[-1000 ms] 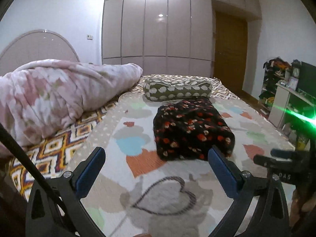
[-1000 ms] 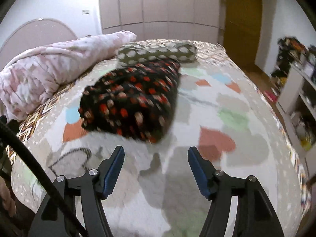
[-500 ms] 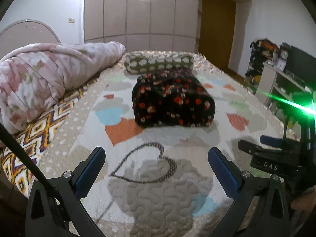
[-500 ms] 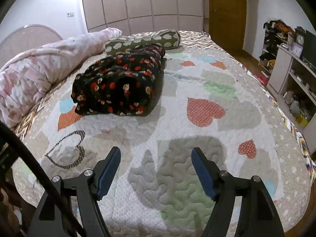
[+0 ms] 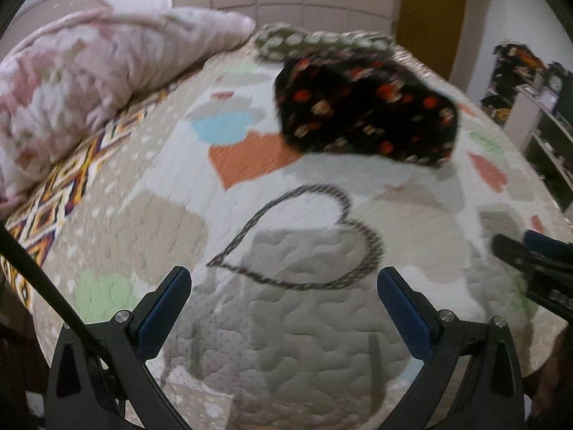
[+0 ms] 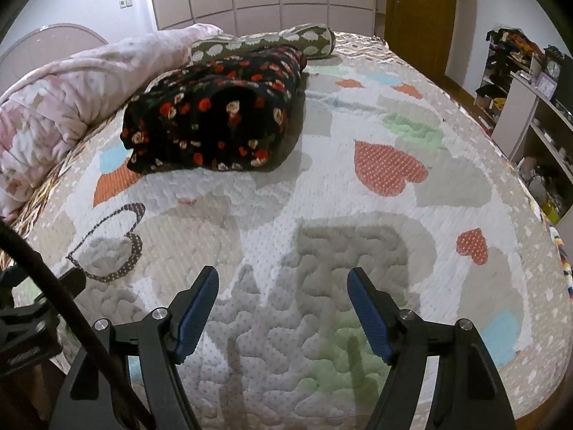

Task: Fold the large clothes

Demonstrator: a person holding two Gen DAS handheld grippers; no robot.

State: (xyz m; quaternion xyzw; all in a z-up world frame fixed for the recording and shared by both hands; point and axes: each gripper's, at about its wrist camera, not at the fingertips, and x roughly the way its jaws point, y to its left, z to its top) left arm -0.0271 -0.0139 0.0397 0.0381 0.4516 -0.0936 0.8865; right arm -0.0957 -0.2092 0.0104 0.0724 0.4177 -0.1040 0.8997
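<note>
- Bedroom, wardrobe wall behind; quilted heart-print bedspread [image 6: 376, 215] covers the bed under me.
- Black flowered garment [image 6: 215, 118] lies bundled mid-bed, near a spotted pillow [image 6: 265, 41], beside a pink duvet [image 6: 71, 96].
- My left gripper [image 5: 284, 308] hangs with fingers apart, nothing between them.
- My right gripper [image 6: 283, 308], likewise spread and empty, well short of the garment.
- Fabric looks soft, thick, limp; likely light but floppy and prone to sag.
- Best hold, I judge: two near corners or the front hem, pinching all layers.
</note>
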